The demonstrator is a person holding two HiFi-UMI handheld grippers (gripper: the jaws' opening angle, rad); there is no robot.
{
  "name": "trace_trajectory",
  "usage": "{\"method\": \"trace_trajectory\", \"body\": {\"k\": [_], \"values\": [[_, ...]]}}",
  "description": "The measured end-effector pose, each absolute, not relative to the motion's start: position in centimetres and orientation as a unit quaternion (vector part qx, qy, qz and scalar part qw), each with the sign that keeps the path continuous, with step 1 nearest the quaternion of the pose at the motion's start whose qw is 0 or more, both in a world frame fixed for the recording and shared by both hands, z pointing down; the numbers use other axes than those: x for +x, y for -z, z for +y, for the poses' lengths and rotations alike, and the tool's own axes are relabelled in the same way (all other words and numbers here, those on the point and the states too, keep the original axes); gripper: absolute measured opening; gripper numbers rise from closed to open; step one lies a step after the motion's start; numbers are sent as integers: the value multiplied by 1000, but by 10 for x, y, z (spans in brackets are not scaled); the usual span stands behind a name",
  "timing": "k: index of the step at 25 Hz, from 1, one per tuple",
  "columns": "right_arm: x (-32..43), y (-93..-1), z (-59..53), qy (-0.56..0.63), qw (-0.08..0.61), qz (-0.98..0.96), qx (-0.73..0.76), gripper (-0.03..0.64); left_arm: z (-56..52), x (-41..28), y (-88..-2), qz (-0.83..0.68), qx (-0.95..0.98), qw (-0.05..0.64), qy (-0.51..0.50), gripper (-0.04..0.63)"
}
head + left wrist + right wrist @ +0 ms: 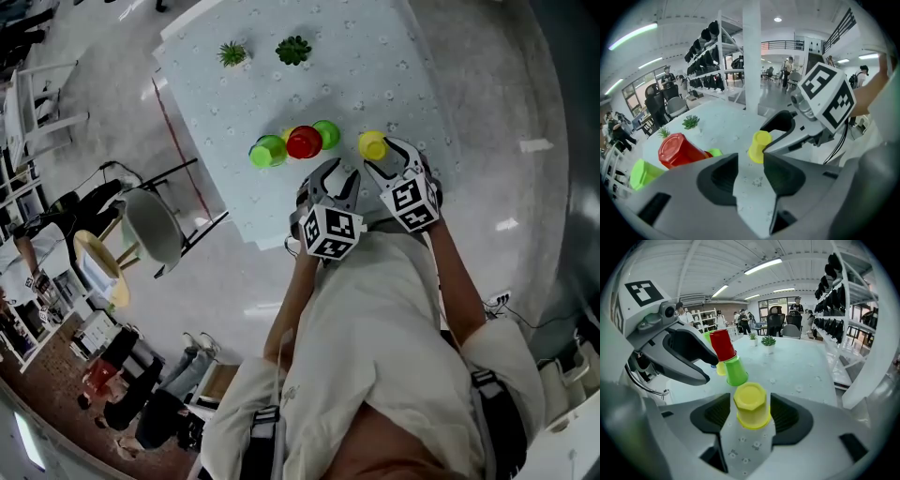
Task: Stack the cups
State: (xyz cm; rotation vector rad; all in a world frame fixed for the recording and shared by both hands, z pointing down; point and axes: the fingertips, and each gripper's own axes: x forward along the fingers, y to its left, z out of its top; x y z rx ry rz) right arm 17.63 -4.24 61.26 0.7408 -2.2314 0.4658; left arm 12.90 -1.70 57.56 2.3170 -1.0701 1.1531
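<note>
Right claw (750,405): spread wide | yellow cup (751,399): upside down between jaws, seemingly untouched

Table layout — seen from the head view
Three-cup cluster (302,142) mid-table (394,66); lone cup (372,145) to its right, between right gripper (386,156) jaws — plants (293,50) behind.

Tabletop (394,75) bare at upper centre-right of the head view. Cup cluster (298,142) obstructs centre; two plants (293,49) stand upper left.
</note>
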Motion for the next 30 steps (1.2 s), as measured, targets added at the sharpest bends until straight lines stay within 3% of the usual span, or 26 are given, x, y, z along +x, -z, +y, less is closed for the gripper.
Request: {"method": "trace_trajectory", "body": {"k": [9,30], "values": [[177,-622,-43,-166,382,-861,292,228,-18,126,-570,-384,813,158,-408,175],[164,-575,-26,-139,367,-860,325,224,-3,110,-544,-370,836,122,-386,167]]}}
